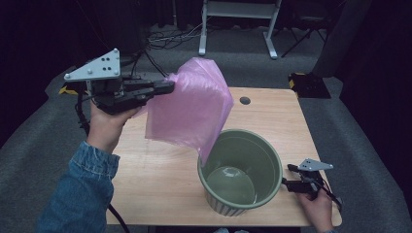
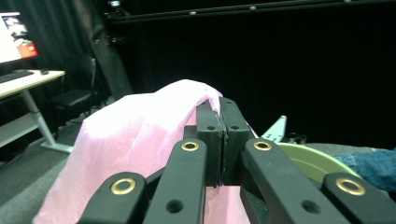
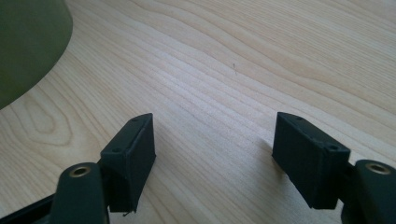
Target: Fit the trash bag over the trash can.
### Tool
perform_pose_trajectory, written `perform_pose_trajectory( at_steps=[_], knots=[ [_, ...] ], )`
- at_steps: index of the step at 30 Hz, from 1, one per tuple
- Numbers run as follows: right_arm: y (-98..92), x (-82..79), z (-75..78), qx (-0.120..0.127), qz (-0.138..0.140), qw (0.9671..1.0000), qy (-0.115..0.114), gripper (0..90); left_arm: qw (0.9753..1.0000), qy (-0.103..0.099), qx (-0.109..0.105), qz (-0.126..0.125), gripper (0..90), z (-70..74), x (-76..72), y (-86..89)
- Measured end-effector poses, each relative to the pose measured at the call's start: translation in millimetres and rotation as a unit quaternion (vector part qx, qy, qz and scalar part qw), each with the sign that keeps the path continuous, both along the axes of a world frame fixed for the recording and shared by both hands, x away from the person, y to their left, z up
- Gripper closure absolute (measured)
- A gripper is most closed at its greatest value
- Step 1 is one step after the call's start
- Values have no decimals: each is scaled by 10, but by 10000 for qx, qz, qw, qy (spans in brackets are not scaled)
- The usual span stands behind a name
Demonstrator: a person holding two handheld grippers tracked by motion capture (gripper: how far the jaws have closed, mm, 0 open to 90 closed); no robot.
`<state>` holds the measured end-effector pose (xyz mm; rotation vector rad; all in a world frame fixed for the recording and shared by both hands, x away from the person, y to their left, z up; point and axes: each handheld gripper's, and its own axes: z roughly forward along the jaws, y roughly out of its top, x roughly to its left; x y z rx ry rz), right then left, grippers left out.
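Observation:
A pink plastic bag [image 1: 192,109] hangs in the air over the table's left half, its lower corner dipping to the rim of a green bin [image 1: 241,171]. My left gripper [image 1: 167,87] is shut on the bag's top edge, held high at the left. In the left gripper view the bag [image 2: 126,140] drapes left of the closed jaws, pinched at the left gripper [image 2: 221,109]. My right gripper [image 1: 287,175] rests low by the bin's right side near the table's front right corner. In the right gripper view that gripper [image 3: 215,149] is open over bare wood, the bin [image 3: 28,42] at upper left.
The wooden table [image 1: 272,111] has a round cable hole [image 1: 245,101] near its far edge. Grey carpet surrounds it, with a white desk frame [image 1: 238,24] and cables behind. A desk with a monitor [image 2: 16,37] stands off to one side.

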<state>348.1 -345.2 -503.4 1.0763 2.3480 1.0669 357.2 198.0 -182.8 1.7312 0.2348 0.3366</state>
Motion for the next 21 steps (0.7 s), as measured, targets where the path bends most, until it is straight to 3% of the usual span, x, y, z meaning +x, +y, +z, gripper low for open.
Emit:
perform_pose_trajectory(
  at_steps=[3, 11, 21],
  knots=[
    [-1, 0, 0, -2, 6, 10000, 0, 295, 10000, 25, 38, -47, 887, 29, -27, -73],
    [0, 1, 0, -2, 2, 10000, -7, 295, 9996, -166, -70, -217, 888, 217, -132, -149],
    [0, 0, 0, -2, 1, 10000, -4, 294, 9986, -22, -36, -529, 888, 135, -94, -434]
  ],
)
